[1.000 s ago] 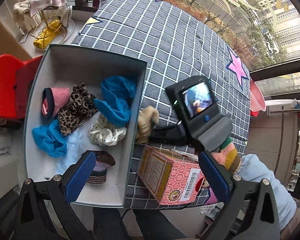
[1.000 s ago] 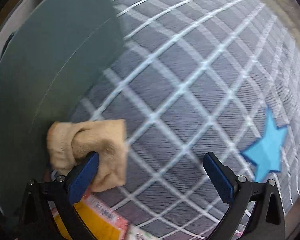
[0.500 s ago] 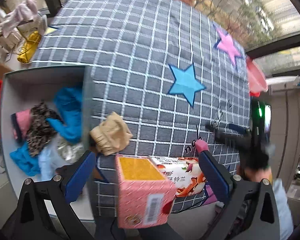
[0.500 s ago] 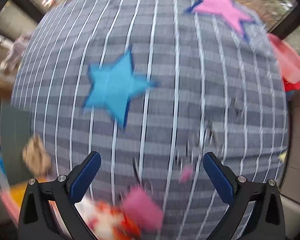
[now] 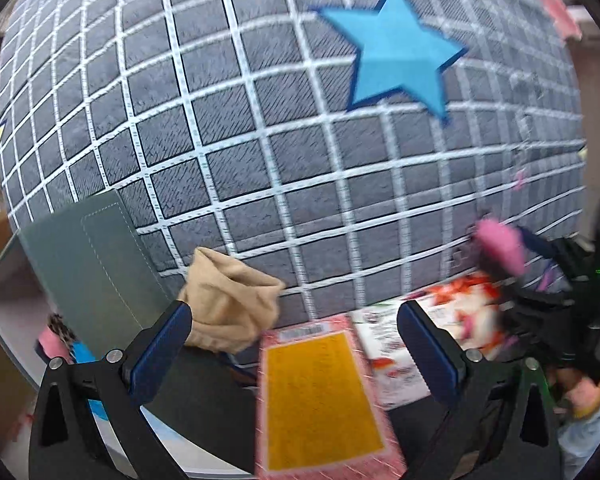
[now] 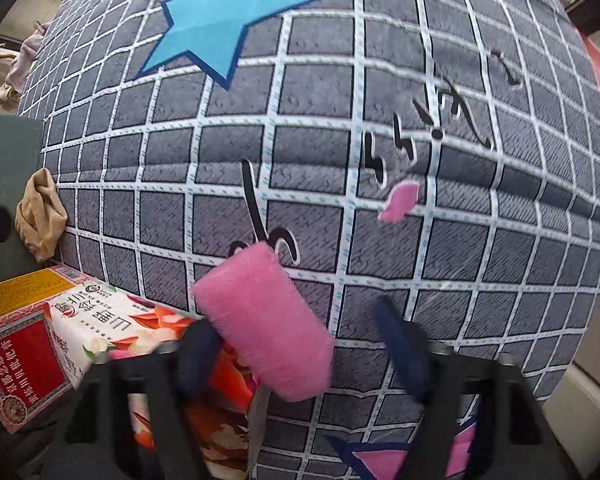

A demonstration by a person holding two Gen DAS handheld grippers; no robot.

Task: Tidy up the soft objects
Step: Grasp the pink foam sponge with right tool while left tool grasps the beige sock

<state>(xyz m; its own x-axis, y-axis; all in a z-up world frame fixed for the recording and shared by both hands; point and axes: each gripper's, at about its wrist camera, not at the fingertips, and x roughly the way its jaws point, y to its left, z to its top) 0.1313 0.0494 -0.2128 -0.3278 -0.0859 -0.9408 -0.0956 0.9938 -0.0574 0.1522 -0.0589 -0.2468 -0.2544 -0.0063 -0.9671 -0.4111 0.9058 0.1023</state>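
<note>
- Left tool (image 5: 292,350), in its own wrist view, stands released: its two blue-padded black fingers are spread wide, pointing steeply down at the tabletop's near edge.
- Just beside the left finger lies a crumpled tan sock (image 5: 230,304), soft and bunched; whether the pad touches it I cannot tell.
- Behind the sock stands the flat grey-green wall of an open box (image 5: 96,264); scraps of pink, leopard-print and blue fabric show inside it.
- Between the fingers lies a pink carton (image 5: 320,400) with a yellow panel, and beside it a white floral packet (image 5: 432,340), blurred.
- Quilted grey cloth (image 5: 260,140) with a white grid covers the tabletop; a flat blue star (image 5: 396,48) is printed on it.
- At the right edge the other tool shows dark and blurred, with a fuzzy pink roll (image 5: 500,244) at its tip.
- Right tool (image 6: 300,352), in its own view, has just been closing; its blurred blue fingers stand half-closed with the pink roll (image 6: 264,320) between them. The roll is a plush, fuzzy cylinder, tilted, its lower left side against the left finger; the right finger stands clear of it, so the roll is not clamped.
- The tan sock (image 6: 40,216) lies well to the left by the box wall (image 6: 8,168).
- The carton (image 6: 20,356), red-faced here, and the floral packet (image 6: 140,332) sit at lower left.
- The same grid cloth (image 6: 380,240) carries black script and the blue star (image 6: 220,20).
</note>
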